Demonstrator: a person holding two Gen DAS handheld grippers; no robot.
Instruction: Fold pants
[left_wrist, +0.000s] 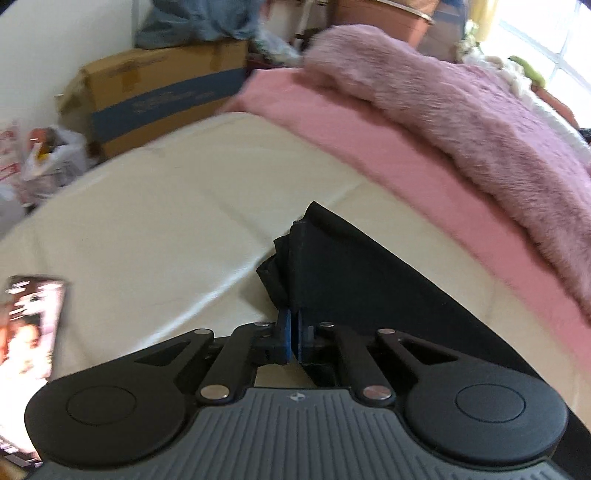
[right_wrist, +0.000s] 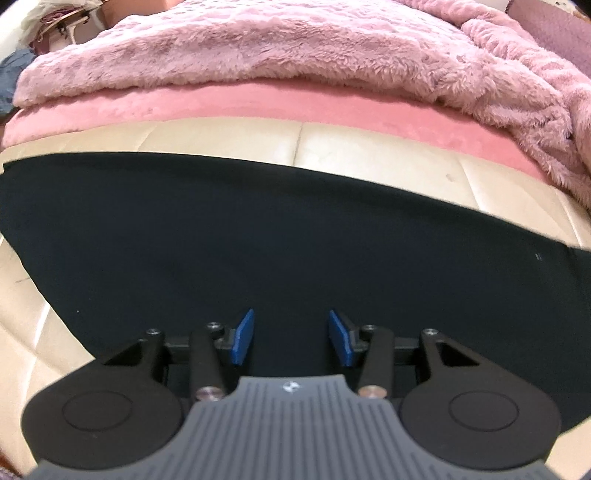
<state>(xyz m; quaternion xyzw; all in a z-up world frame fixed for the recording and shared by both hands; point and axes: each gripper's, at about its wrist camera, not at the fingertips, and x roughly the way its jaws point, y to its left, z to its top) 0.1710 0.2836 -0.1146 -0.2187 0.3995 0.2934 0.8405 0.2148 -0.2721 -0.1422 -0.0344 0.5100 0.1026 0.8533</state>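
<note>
Black pants (right_wrist: 258, 229) lie spread flat across the cream bed cover (right_wrist: 369, 151), running left to right in the right wrist view. My right gripper (right_wrist: 291, 314) hovers just over the dark cloth, open, its blue pads (right_wrist: 243, 338) apart with nothing pinched between them. In the left wrist view the pants (left_wrist: 369, 288) narrow to a bunched, raised end. My left gripper (left_wrist: 292, 314) is shut on that end, with its blue pads (left_wrist: 284, 332) pressed together on the cloth. The cream bed cover (left_wrist: 147, 221) lies beyond it.
A fluffy pink blanket (right_wrist: 295, 48) and a smoother pink sheet (right_wrist: 258, 103) are heaped along the far side of the bed. Beyond the left edge stand a cardboard box (left_wrist: 155, 96) and plastic bags (left_wrist: 48, 155). A printed glossy item (left_wrist: 29, 325) lies at the near left.
</note>
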